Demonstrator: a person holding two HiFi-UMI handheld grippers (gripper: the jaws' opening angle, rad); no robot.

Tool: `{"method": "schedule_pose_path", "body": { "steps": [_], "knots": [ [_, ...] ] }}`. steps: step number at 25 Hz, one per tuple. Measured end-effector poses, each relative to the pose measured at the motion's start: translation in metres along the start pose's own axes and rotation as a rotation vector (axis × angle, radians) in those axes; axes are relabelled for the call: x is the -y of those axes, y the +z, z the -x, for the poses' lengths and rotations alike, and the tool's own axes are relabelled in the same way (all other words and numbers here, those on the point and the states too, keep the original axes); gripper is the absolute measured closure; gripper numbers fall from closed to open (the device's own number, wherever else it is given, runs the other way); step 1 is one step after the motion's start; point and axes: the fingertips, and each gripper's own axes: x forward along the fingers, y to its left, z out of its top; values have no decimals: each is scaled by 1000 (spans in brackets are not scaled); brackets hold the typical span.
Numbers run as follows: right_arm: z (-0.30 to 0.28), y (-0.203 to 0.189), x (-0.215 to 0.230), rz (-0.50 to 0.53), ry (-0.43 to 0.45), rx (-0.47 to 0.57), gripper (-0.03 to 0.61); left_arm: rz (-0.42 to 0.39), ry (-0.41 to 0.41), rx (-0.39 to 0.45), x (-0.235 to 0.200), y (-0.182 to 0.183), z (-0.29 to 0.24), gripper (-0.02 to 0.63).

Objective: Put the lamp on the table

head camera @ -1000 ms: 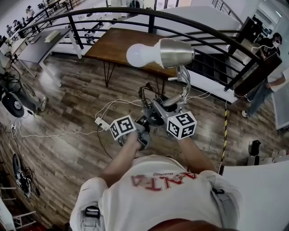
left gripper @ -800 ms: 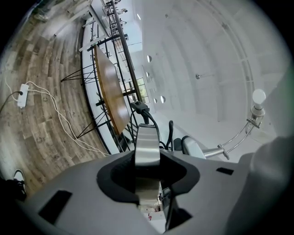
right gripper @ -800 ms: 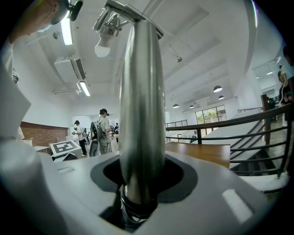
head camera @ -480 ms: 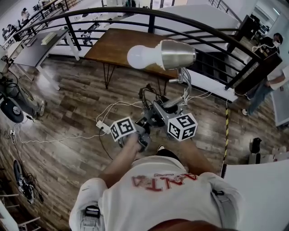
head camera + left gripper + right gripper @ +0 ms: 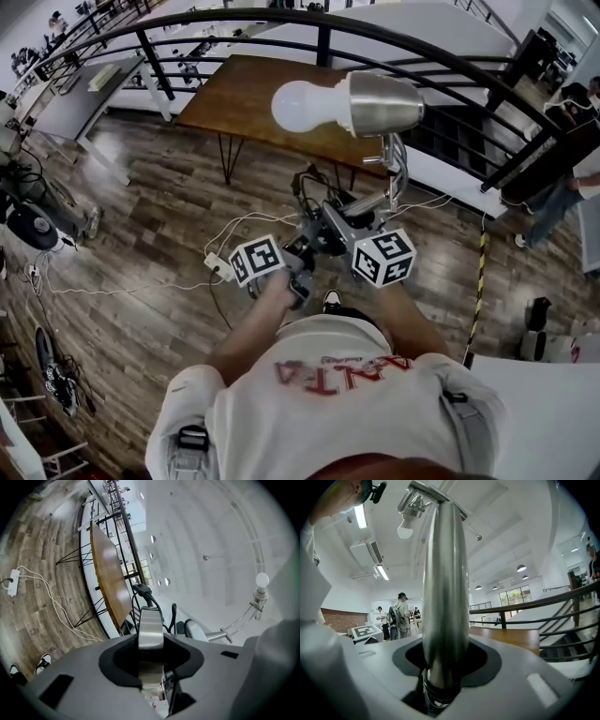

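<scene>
While the left gripper (image 5: 302,251) clamps the lamp (image 5: 382,101) low down, holding it mid-frame above the floor and short of the table (image 5: 234,94) at upper centre, the right gripper (image 5: 349,217) clamps its stem.

We see the right gripper (image 5: 443,679) clamped on the lamp's steel stem (image 5: 445,588); wooden table (image 5: 511,637) lies far right.
</scene>
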Motion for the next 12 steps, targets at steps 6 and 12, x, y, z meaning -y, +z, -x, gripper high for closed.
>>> {"method": "schedule_pose_path", "body": {
  "steps": [6, 12],
  "knots": [
    [-22, 21, 50, 19, 40, 3, 411, -9, 9, 42, 8, 25, -53, 474],
    [-41, 22, 85, 26, 86, 1, 411, 4, 27, 85, 1, 40, -89, 474]
  ]
}}
